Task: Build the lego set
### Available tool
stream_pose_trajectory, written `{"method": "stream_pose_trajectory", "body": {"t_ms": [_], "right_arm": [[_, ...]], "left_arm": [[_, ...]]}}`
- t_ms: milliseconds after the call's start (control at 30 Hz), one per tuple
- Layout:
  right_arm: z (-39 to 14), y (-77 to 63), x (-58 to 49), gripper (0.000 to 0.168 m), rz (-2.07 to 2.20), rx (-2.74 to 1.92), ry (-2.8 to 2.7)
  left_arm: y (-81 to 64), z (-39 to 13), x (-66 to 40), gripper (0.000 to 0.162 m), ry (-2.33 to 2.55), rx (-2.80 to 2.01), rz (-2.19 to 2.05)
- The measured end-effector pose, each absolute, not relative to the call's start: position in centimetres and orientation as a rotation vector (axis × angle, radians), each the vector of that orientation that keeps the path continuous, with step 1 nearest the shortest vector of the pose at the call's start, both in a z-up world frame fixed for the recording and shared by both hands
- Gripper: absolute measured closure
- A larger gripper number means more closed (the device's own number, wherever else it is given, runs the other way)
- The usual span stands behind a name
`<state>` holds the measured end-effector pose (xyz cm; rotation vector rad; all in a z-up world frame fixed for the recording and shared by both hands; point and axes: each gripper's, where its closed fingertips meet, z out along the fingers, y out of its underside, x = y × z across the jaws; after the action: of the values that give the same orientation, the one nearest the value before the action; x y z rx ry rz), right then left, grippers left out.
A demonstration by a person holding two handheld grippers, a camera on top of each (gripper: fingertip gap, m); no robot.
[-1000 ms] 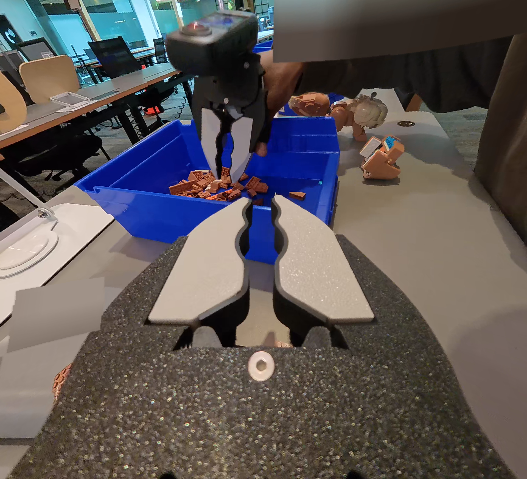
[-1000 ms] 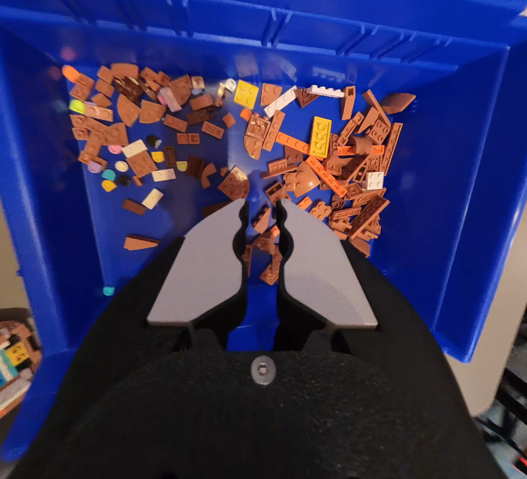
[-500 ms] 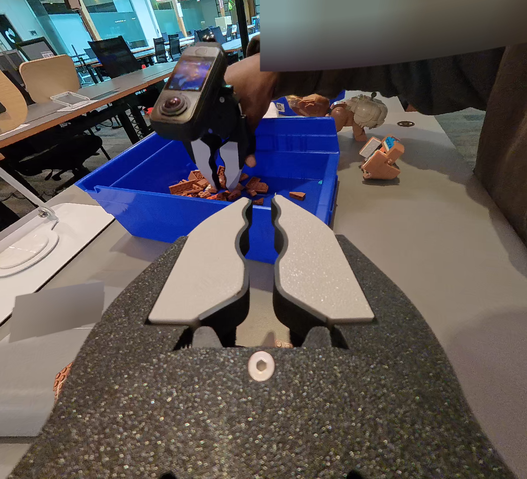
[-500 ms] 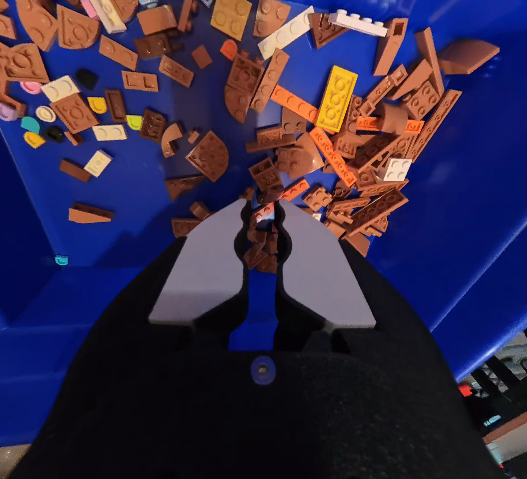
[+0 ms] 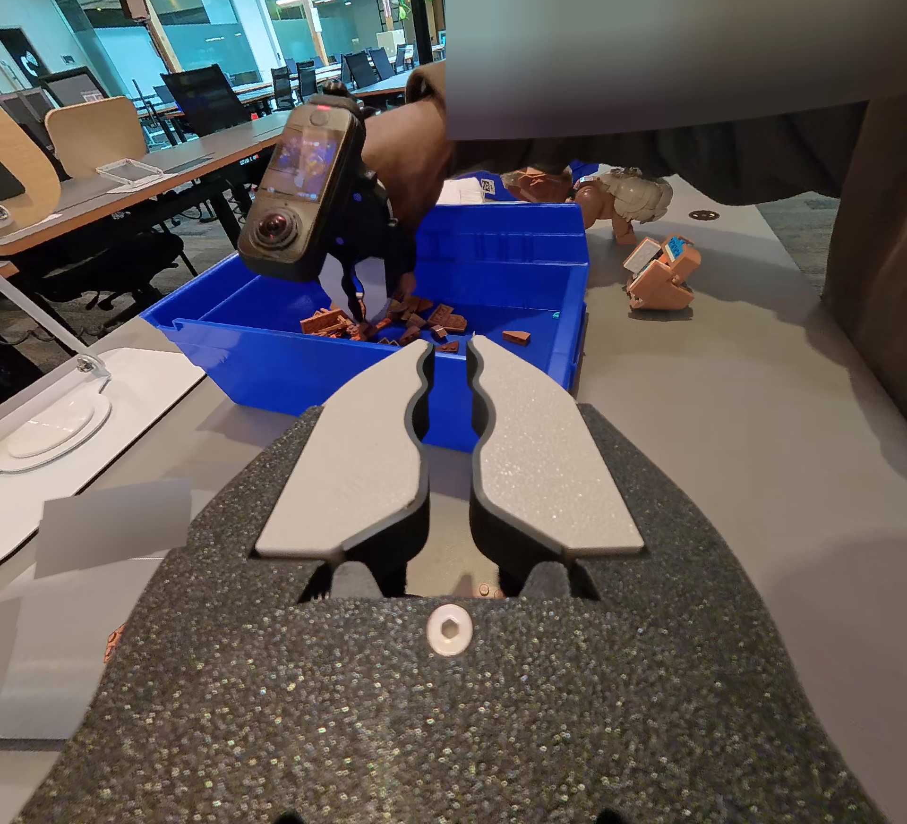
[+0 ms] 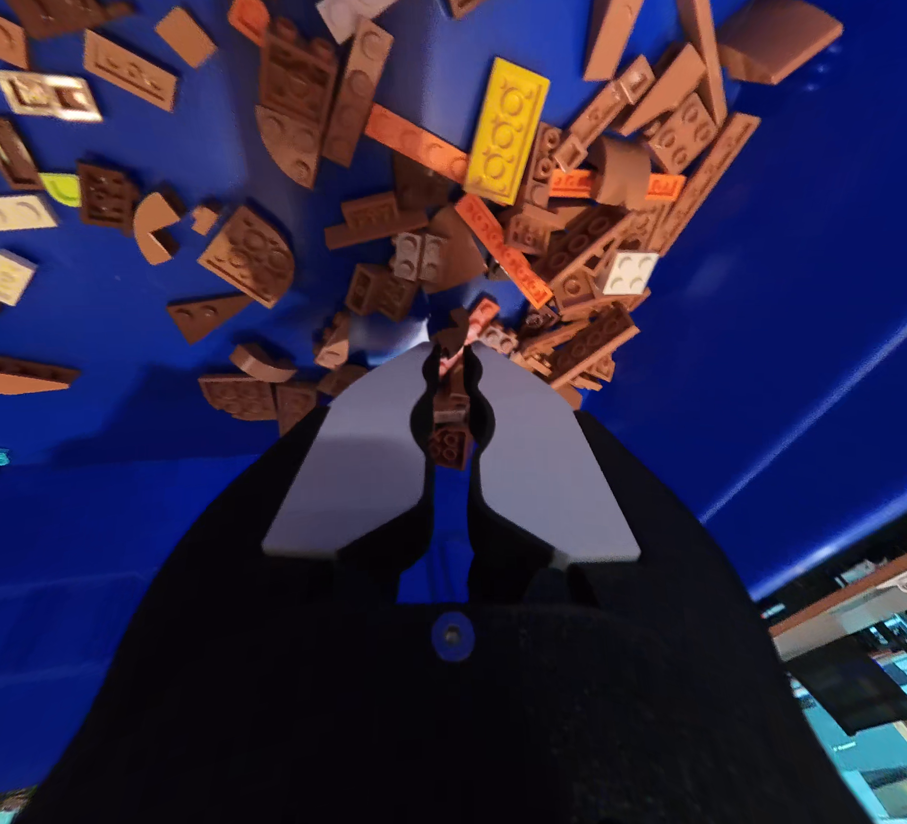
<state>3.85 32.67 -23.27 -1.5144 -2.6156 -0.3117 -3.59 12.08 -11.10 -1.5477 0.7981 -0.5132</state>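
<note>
right hand-held gripper (image 6: pixel 451 349), tips nearly together among brown bricks (image 6: pixel 584 231), nears blue bin (image 6: pixel 760 359) wall.

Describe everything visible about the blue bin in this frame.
The blue bin is an open-topped, rectangular tub of glossy moulded plastic with ribbed walls and a lower front lip. It stands upright on the grey table, just beyond the left gripper, which hovers short of it with a narrow gap between its fingers. Its floor holds scattered loose bricks, mostly brown, with some orange, yellow and white. The right gripper reaches down inside, tips among the pile.
</note>
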Motion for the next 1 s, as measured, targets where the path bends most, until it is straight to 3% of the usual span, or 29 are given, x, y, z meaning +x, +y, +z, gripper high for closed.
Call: {"method": "stream_pose_trajectory", "body": {"t_ms": [300,1000], "right_arm": [[-19.6,33.2,5.4,0.157,-0.217,-1.531,-2.55],[-18.7,29.6,8.6,0.146,-0.045,-1.528,-2.65]], "left_arm": [[12.1,-11.0,-3.7,0.15,0.793,-1.547,-0.516],[12.0,-10.7,-3.6,0.15,0.795,-1.536,-0.516]]}}
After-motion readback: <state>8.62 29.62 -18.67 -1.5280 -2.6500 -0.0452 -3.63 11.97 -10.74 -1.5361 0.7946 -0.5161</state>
